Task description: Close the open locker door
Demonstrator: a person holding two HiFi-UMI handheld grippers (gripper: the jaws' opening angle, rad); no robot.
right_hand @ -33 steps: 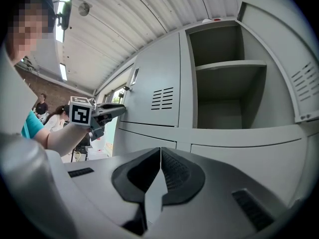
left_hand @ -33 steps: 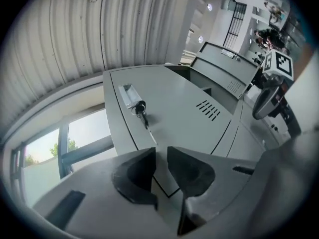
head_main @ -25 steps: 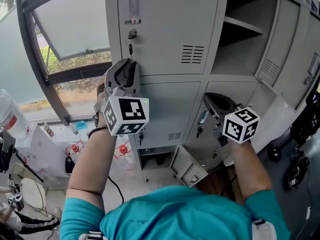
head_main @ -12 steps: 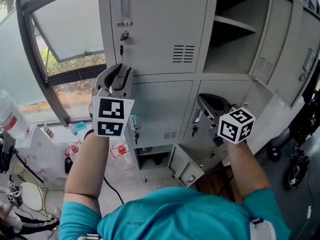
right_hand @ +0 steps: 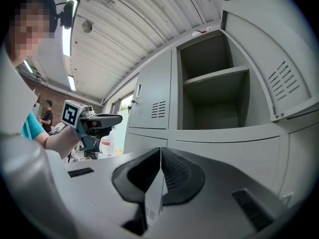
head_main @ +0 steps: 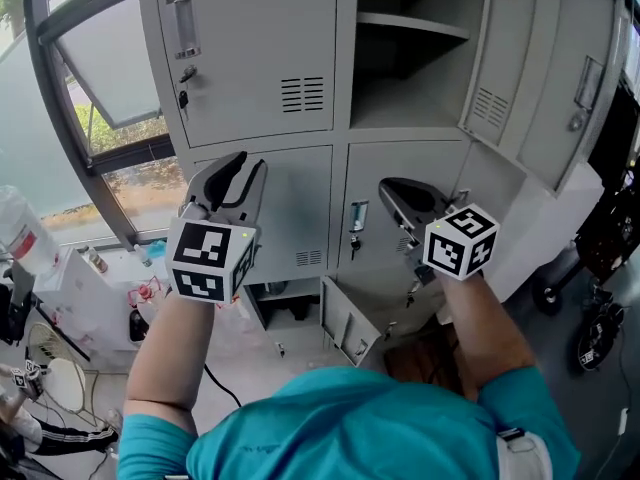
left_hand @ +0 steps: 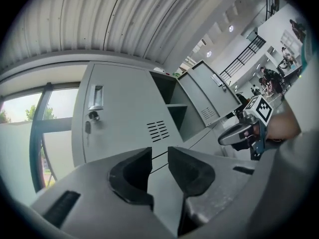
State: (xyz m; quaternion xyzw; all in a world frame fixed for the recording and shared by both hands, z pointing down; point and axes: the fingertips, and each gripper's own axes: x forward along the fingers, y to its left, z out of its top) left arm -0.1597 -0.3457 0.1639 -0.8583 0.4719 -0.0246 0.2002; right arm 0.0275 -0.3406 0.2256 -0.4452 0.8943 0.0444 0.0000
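The grey locker bank has its upper right compartment standing open, one shelf inside. Its open door swings out to the right and also shows in the right gripper view. My left gripper hangs in front of the lower left door, below the shut upper left door. Its jaws have just been opening and nothing lies between them. My right gripper floats before the lower right door, under the open compartment, apart from the open door. Its jaws are shut on nothing.
A small bottom locker door hangs open near the floor. Keys dangle from the lower lock. A window frame stands at the left with a bottle and floor clutter below. Dark wheeled gear sits at the right.
Both grippers have shifted rightward along the locker front. The left one came away from the upper left door's lock, sank a little and rolled. The view swung right, bringing the open door closer to centre.
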